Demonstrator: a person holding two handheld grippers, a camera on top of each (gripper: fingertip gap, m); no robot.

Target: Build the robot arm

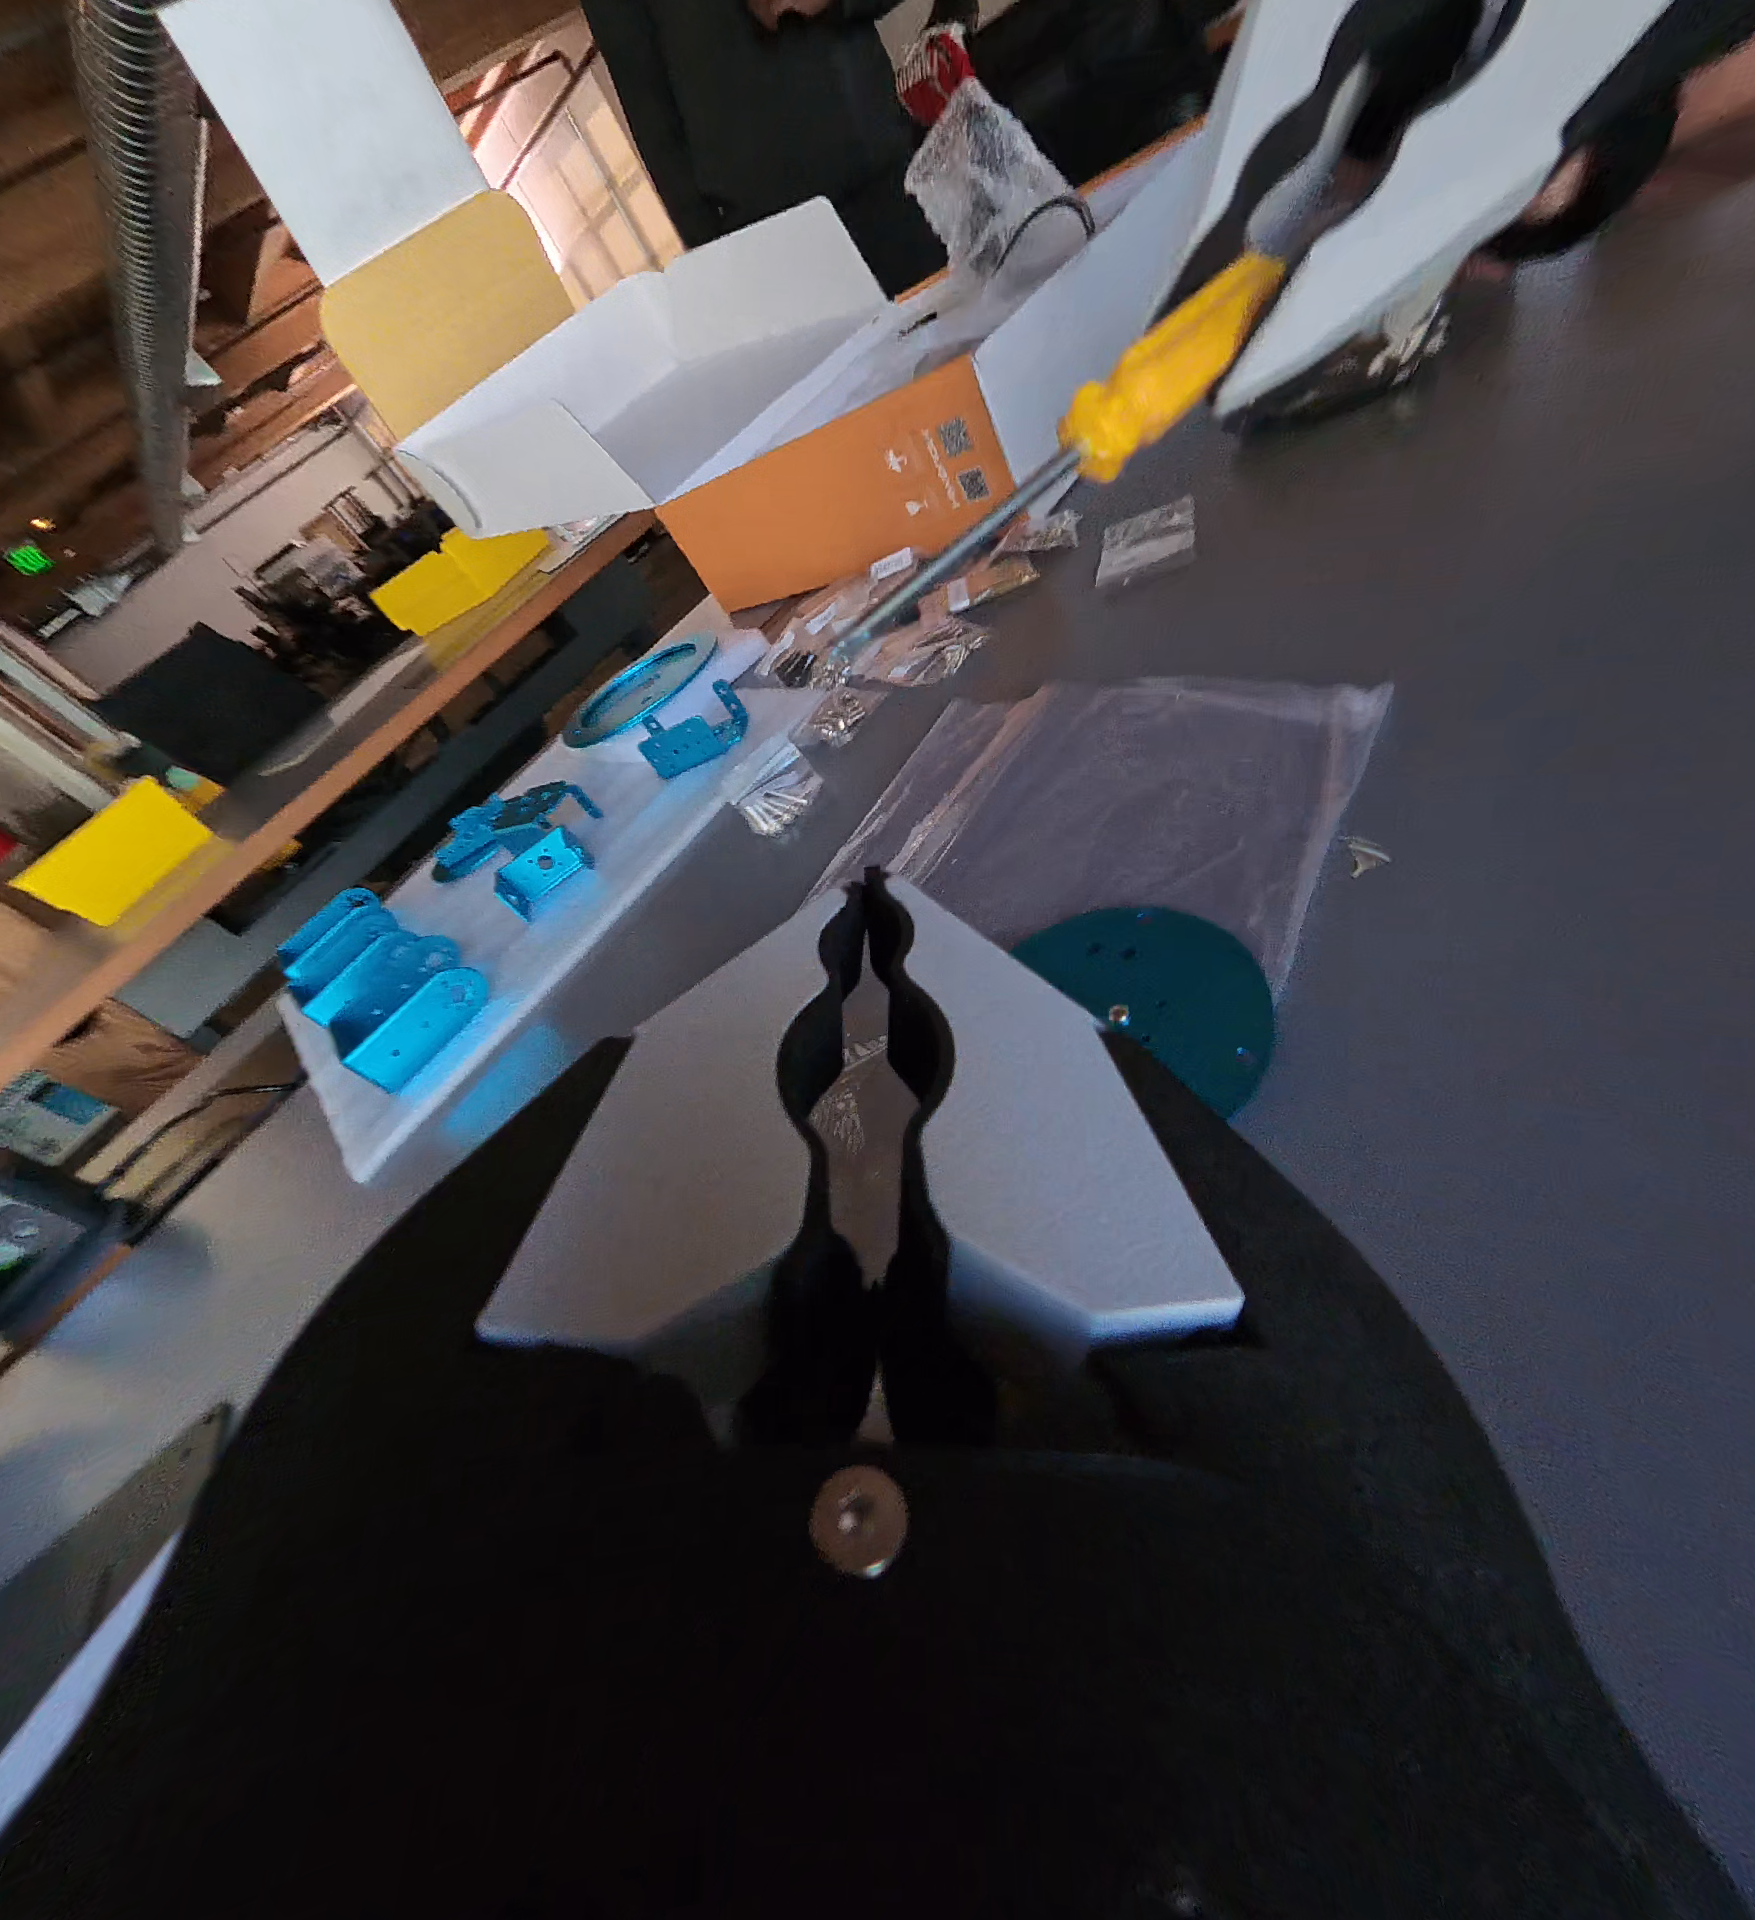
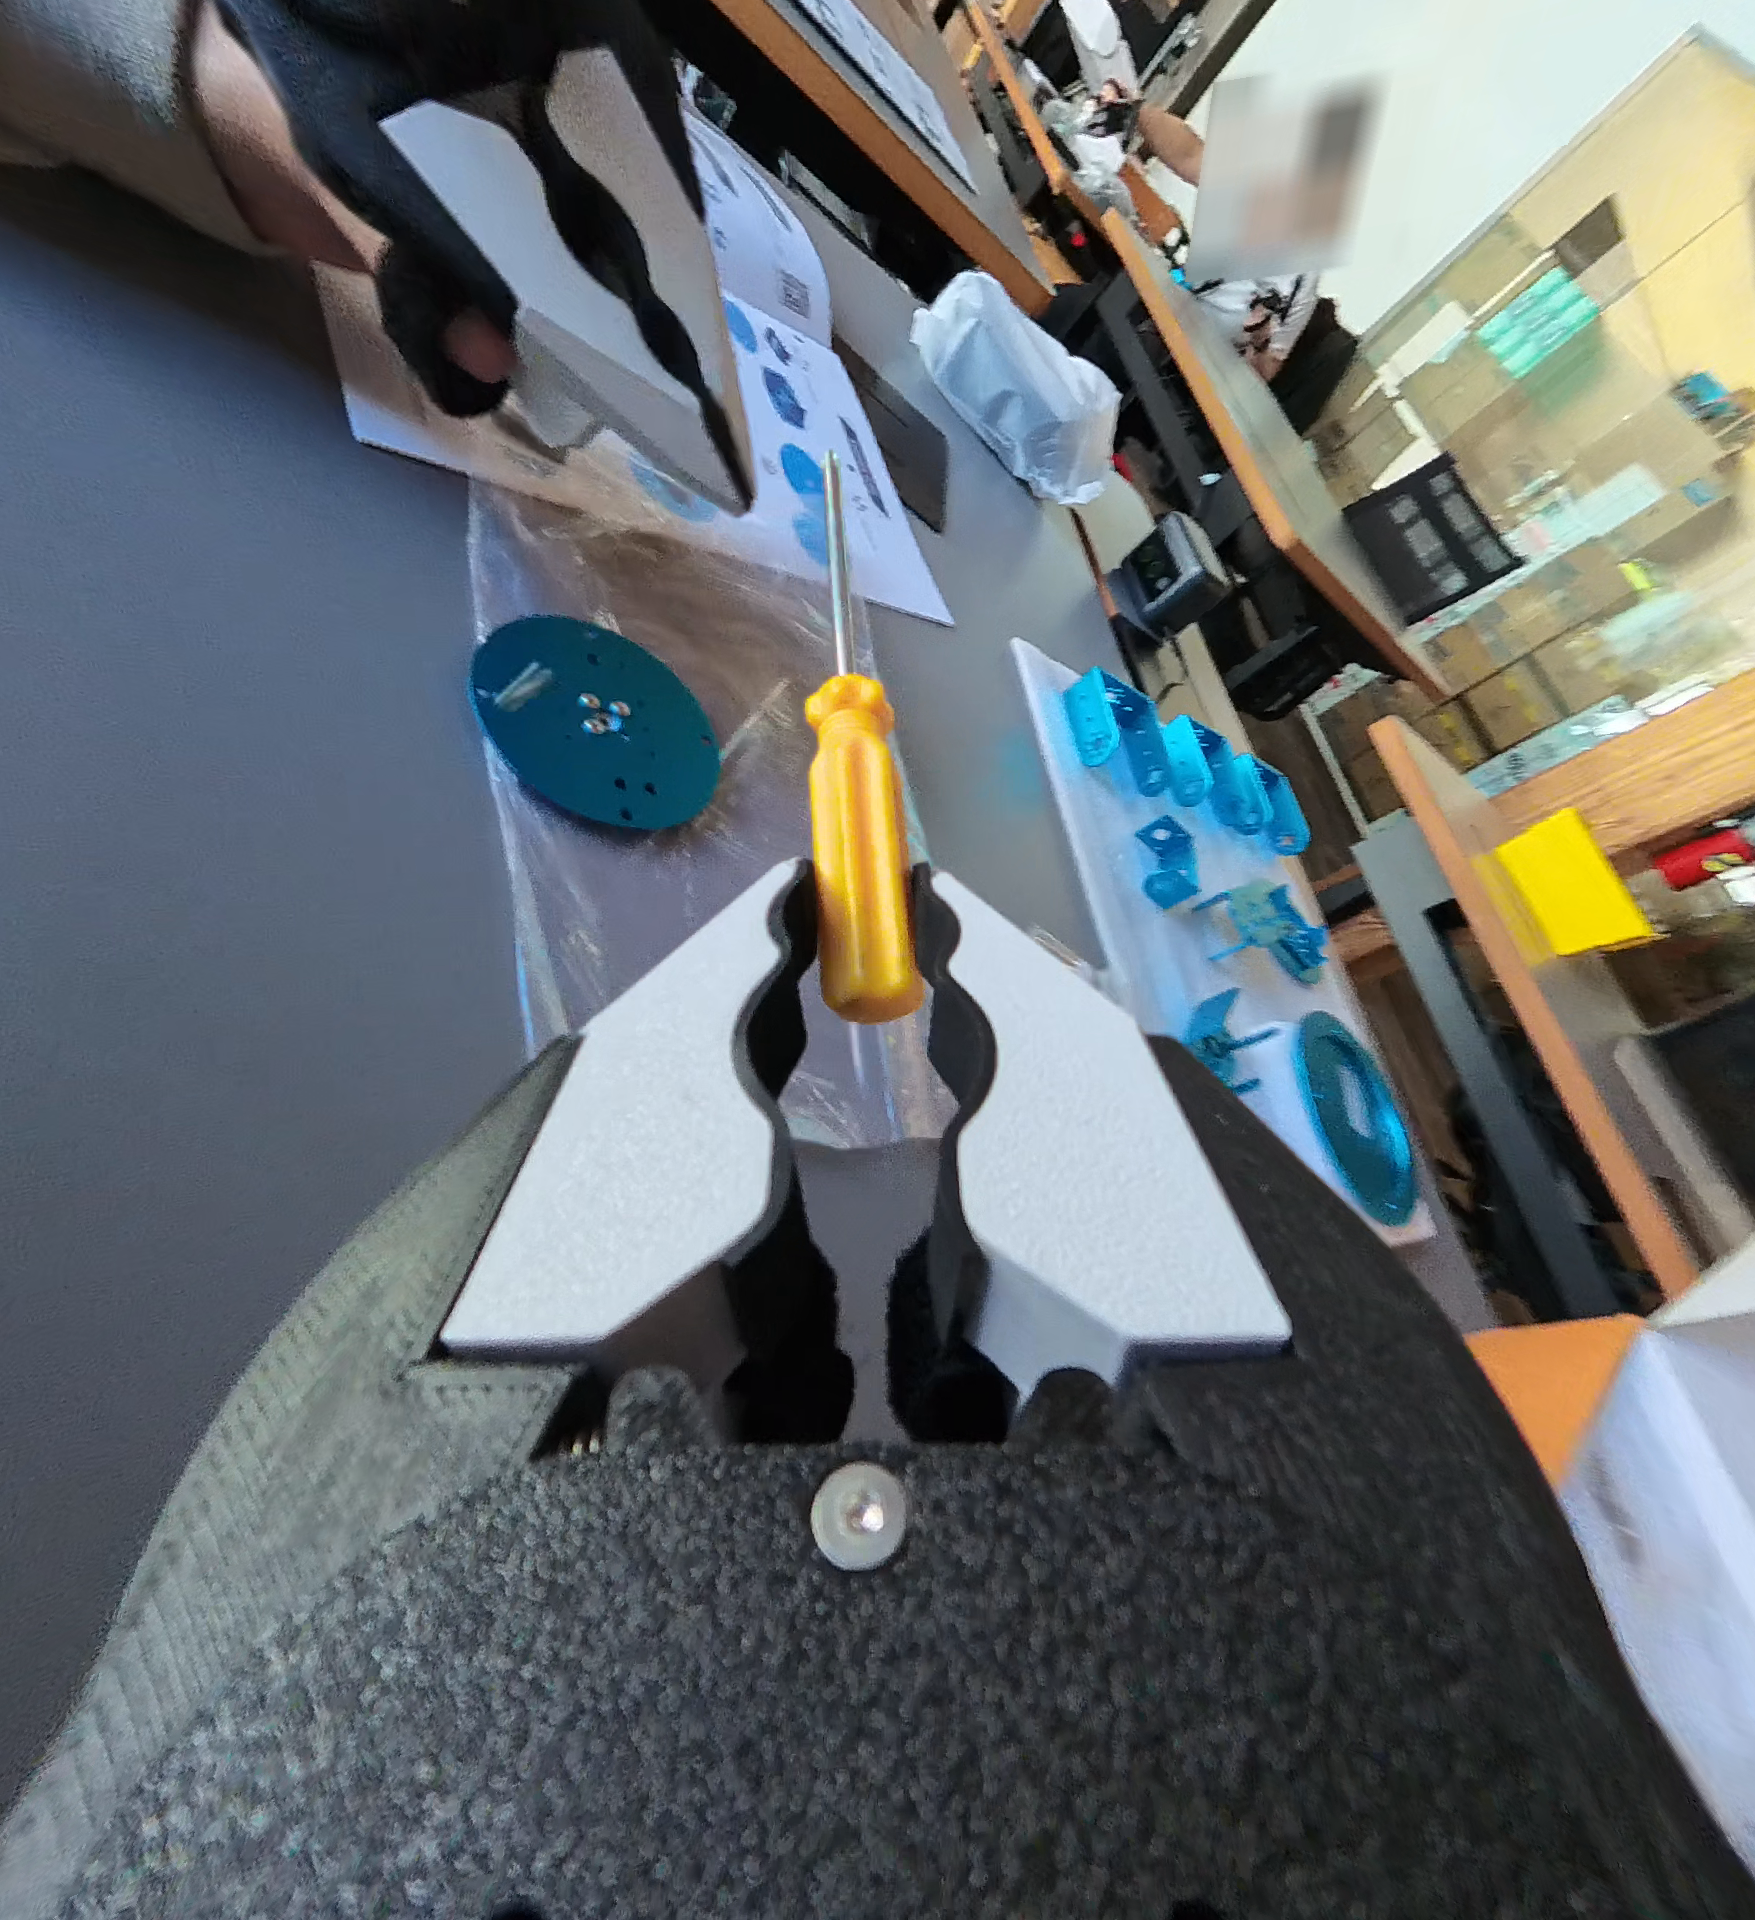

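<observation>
My right gripper (image 2: 860, 878) is shut on the handle of a yellow screwdriver (image 2: 852, 790), whose metal shaft points away over a clear plastic bag (image 2: 644, 582). A dark teal round plate (image 2: 592, 727) with holes and a few screws lies on that bag, left of the screwdriver. My left gripper (image 1: 868, 899) is shut and holds nothing I can see, hovering just left of the teal plate (image 1: 1153, 997). In the left wrist view the right gripper (image 1: 1278, 244) holds the screwdriver (image 1: 1159, 379) high at the upper right. The left gripper (image 2: 738, 494) shows at the top left of the right wrist view.
A white foam tray (image 1: 582, 966) holds several blue metal brackets and a blue ring. An open orange and white box (image 1: 831, 488) stands behind small bags of screws (image 1: 852, 644). An instruction booklet (image 2: 852, 520) and a white wrapped bundle (image 2: 1018, 395) lie on the grey table (image 2: 177, 831). One gripper's finger ends stand about 15 cm off the other's.
</observation>
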